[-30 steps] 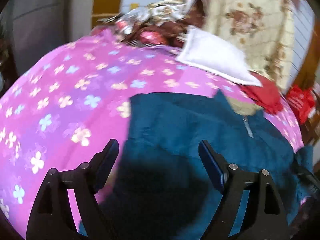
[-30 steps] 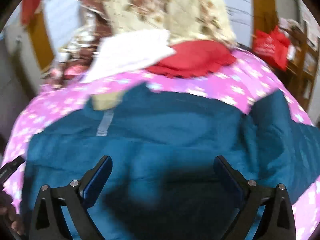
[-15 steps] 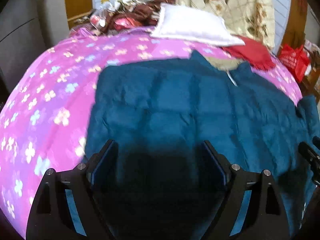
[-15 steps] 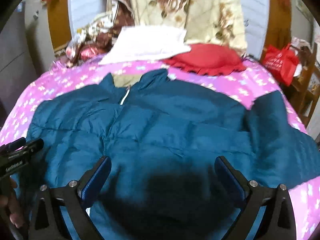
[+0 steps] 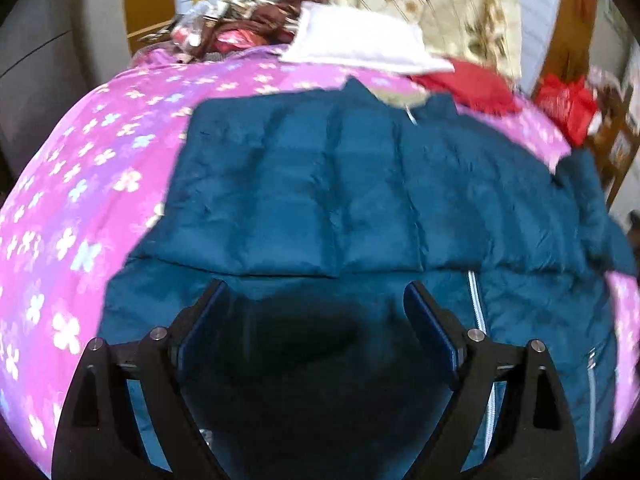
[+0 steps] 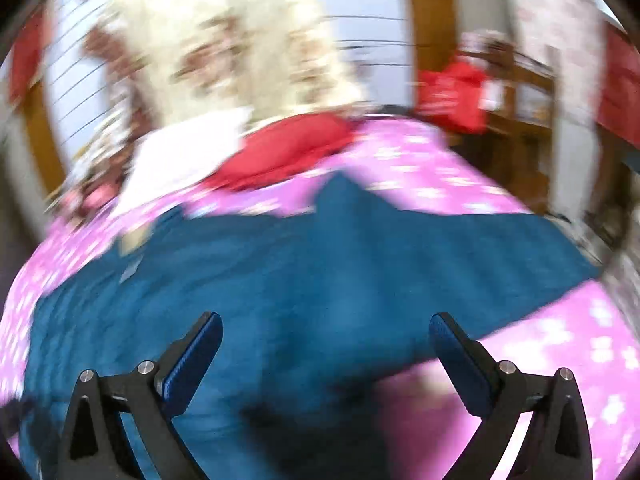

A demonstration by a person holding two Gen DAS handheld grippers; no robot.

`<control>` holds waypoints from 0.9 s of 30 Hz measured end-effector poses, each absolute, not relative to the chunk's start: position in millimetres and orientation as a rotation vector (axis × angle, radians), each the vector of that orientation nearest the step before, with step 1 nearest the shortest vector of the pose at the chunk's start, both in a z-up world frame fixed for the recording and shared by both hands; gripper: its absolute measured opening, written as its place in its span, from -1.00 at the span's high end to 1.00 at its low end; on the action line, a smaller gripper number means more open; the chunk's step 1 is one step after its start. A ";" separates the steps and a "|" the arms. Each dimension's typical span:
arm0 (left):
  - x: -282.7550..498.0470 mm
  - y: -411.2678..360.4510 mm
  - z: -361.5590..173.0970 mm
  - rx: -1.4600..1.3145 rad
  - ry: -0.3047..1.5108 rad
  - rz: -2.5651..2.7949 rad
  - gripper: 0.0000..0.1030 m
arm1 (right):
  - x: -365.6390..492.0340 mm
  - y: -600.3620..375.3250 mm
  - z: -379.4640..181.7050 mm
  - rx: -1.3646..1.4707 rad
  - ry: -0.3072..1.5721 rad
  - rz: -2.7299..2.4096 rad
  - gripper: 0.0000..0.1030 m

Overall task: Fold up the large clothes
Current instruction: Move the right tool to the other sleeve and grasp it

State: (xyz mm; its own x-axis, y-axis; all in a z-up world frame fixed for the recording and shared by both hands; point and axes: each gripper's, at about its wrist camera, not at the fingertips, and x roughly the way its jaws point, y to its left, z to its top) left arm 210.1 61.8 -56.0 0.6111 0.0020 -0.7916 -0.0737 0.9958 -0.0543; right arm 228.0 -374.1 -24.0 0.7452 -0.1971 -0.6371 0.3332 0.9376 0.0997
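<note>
A dark teal quilted jacket (image 5: 360,184) lies on the pink flowered bedspread (image 5: 80,184), collar at the far side, white zipper (image 5: 478,312) down its lower front. Its left part is folded over the body. My left gripper (image 5: 316,304) is open and empty above the jacket's near part. In the blurred right wrist view the jacket (image 6: 280,272) spreads with a sleeve (image 6: 460,248) running right. My right gripper (image 6: 326,332) is open and empty above it.
A white pillow (image 5: 360,40) and a red cloth (image 5: 472,84) lie at the bed's head under a cream floral hanging (image 5: 440,4). A red bag (image 5: 568,104) and wooden furniture (image 6: 516,120) stand on the right. A patterned cloth heap (image 5: 240,12) sits at the far left.
Both cameras have swung. The left view now looks down on the jacket's lower front and zipper. The right view turned right towards the sleeve and is blurred by motion. Both grippers stay open.
</note>
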 end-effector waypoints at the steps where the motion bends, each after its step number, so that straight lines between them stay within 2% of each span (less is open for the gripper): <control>1: 211.9 57.9 -56.3 -0.075 0.913 0.047 -0.72 | 229.3 -404.0 -25.5 0.236 0.686 -0.333 -0.99; 9: 211.6 61.1 -45.0 -0.105 0.897 -0.014 -0.72 | 215.2 -613.3 -59.0 0.405 0.827 -0.617 -0.99; 11: 213.9 65.8 -44.9 -0.120 0.900 -0.003 -0.72 | 215.5 -642.5 -70.9 0.448 0.854 -0.620 -0.91; 15: 218.7 77.9 -46.8 -0.167 0.909 0.017 -0.72 | 235.6 -658.3 -86.6 0.496 0.864 -0.559 -0.87; 20: 220.2 81.0 -48.5 -0.173 0.916 0.037 -0.72 | 268.1 -646.6 -98.5 0.327 0.925 -0.574 -0.92; 23: 220.3 80.0 -50.0 -0.172 0.923 0.039 -0.72 | 275.0 -633.1 -102.0 0.252 0.916 -0.527 -0.86; 24: 220.2 79.5 -50.6 -0.172 0.925 0.038 -0.72 | 274.3 -629.7 -101.0 0.241 0.907 -0.509 -0.72; 26: 219.8 79.5 -51.2 -0.173 0.928 0.040 -0.72 | 270.9 -620.8 -98.5 0.215 0.879 -0.473 -0.20; 27: 219.5 80.2 -51.0 -0.175 0.927 0.042 -0.72 | 270.0 -614.4 -98.3 0.197 0.867 -0.451 0.35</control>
